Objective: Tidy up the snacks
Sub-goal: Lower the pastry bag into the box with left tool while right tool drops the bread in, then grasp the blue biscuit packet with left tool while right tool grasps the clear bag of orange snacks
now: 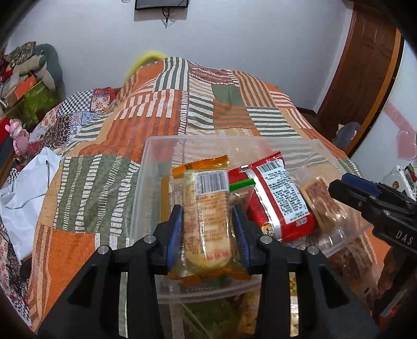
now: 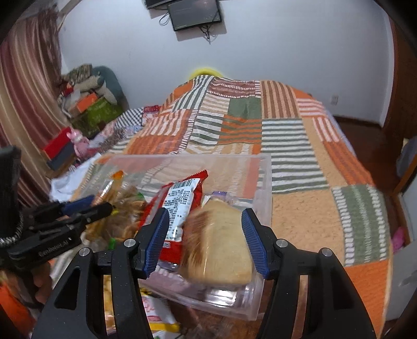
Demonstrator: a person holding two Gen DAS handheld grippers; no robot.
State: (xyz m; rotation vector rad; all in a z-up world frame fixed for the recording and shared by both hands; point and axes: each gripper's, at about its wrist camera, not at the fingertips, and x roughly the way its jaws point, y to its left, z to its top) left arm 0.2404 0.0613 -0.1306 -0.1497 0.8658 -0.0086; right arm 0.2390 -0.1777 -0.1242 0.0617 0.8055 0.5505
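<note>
Two snacks sit between my grippers over the clear plastic bin [image 1: 146,167] on the bed: the orange-edged biscuit packet [image 1: 206,216] inside my left gripper [image 1: 209,234], pads slightly apart and released; the tan bread slice in clear wrap [image 2: 219,247] lies loose within my open right gripper [image 2: 208,242]. Only the left view shows the biscuit's barcode.

Both fisheye views mounted just behind own tongs, tilted down and forward across the clear bin [image 1: 146,167] of snacks toward the patchwork bed [image 1: 221,104] and far wall. Left view close over the bin's left half; right view close over its right half. Shared: bin, red packet [image 2: 182,198], bed, wall screen [image 2: 194,13].
</note>
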